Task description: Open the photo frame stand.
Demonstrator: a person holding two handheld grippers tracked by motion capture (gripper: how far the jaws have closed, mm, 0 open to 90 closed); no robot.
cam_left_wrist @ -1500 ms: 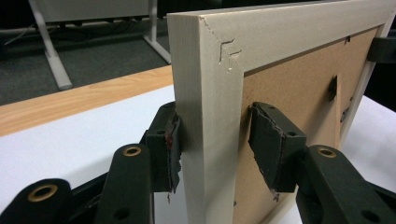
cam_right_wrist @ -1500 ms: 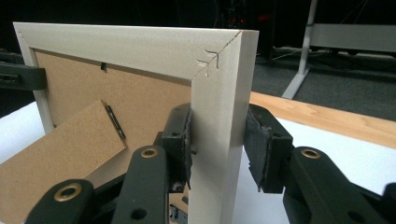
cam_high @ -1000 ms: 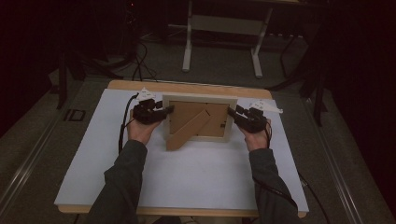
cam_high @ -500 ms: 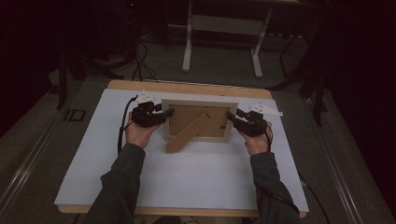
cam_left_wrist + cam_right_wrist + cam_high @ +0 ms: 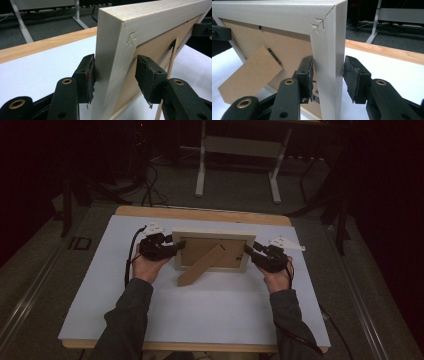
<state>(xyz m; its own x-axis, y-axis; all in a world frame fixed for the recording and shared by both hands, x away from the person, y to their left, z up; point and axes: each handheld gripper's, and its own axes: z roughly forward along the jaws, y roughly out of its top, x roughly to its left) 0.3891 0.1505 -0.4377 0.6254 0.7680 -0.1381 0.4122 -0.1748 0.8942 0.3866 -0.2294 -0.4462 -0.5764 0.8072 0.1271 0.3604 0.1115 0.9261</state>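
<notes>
Picture frame (image 5: 211,251) stands upright near the far middle of the white worktop (image 5: 200,312), back and easel leg toward the person, with a hand-held gripper at each side edge. Left hand-held gripper (image 5: 113,75) straddles one edge: one pad touches, the other stands clear, jaws just opening. Right hand-held gripper (image 5: 327,75) likewise, loosely astride, just narrowing. Standing seems done; letting go remains.

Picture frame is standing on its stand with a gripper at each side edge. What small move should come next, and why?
Probably draw both grippers straight back off the picture frame. It stands upright on its easel leg, and at the left gripper and the right gripper a gap shows beside one pad, so neither clamps it; the jaws have just been shifting.
</notes>
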